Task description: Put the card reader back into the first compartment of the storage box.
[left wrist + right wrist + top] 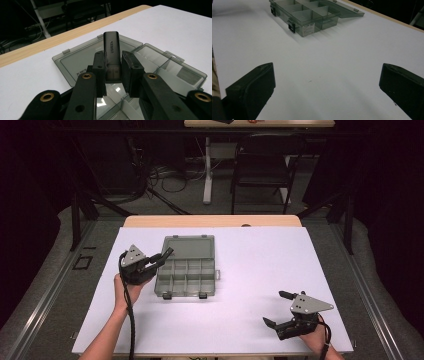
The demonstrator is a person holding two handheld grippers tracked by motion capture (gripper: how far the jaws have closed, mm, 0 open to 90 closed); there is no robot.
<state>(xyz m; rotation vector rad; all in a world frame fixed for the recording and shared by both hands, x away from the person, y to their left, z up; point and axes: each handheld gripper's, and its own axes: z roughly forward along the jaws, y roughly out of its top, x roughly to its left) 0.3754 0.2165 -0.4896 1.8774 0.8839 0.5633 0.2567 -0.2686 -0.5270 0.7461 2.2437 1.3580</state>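
Left gripper (pixel 161 259): your jaws are clamped on a dark adapter (pixel 112 56), hovering at the left side of the organizer box (pixel 186 277).
Adapter: your left gripper view shows it standing up between the pads with "UGREEN" lettering along its face; in the high view it is a small dark tip (pixel 167 253) by the open lid's left edge.
Right gripper (pixel 280 309): your jaws stand wide apart with nothing between them, near the table's (pixel 240 320) front right corner, well apart from the box.
Box: clear grey, on the left half of the white table, lid (pixel 188 246) folded flat toward the far edge.
Compartments: your left gripper view shows a pale flat piece (pixel 186 76) lying in one cell; what it is, you cannot tell.
Latches: your right gripper view shows two dark clasps (pixel 291 26) on the near wall and a label (pixel 308 28).
Behind the table: a black chair (pixel 262 167) and loose cables (pixel 165 175) on the floor.
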